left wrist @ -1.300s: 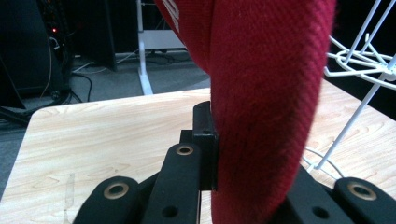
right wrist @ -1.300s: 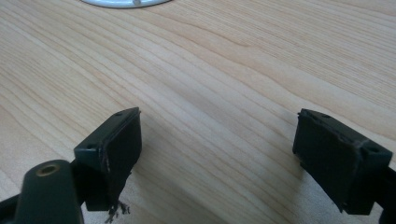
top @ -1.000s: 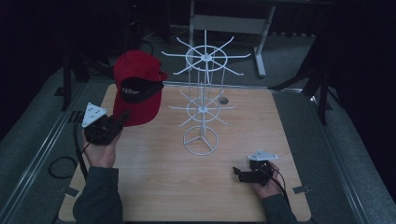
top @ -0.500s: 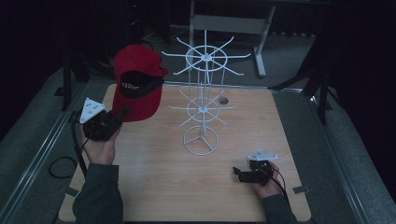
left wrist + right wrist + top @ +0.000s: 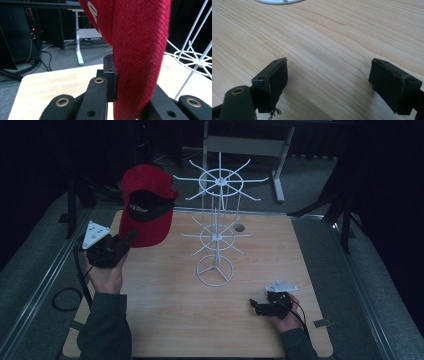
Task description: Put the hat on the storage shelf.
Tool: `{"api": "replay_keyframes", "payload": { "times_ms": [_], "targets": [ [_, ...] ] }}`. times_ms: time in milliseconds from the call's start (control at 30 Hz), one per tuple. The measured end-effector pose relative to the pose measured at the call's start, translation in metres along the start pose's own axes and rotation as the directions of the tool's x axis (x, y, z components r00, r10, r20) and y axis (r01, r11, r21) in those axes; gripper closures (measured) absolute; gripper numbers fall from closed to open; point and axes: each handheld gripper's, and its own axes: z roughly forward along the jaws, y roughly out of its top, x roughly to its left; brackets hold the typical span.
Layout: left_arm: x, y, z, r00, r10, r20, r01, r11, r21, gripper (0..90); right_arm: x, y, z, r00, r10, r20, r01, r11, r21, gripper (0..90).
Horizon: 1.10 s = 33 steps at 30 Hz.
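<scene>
A: Where is the red cap (image 5: 146, 206) held?
B: Above the table's (image 5: 165, 320) far-left corner, pinched by the left gripper (image 5: 131, 236), beside the wire rack (image 5: 216, 232).
A: The right gripper (image 5: 254, 306)?
B: Rested near the table's near-right corner, jaws spread.

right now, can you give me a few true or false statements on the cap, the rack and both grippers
1. The left gripper is shut on the red cap. True.
2. The cap hangs from the white wire rack. False: it is held up in the air, left of the rack.
3. The right gripper holds a black cloth. False: its jaws stand open with bare wooden table between them.
4. The rack stands upright on its ring base. True.
</scene>
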Motion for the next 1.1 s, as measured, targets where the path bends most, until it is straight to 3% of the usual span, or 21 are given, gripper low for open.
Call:
{"api": "replay_keyframes", "payload": {
  "times_ms": [433,1100],
  "targets": [
    [-0.001,0.011,-0.005,0.9998,-0.010,-0.016,0.009,0.9985,-0.054,85.9,0.000,0.000,0.000,1.0000,0.000,-0.001,0.000,1.000,0.001,15.3],
    [-0.009,0.034,-0.021,0.9997,0.007,0.023,-0.004,0.9916,-0.129,85.8,0.000,0.000,0.000,1.0000,0.001,-0.001,-0.001,1.000,0.001,15.3]
  ]
}}
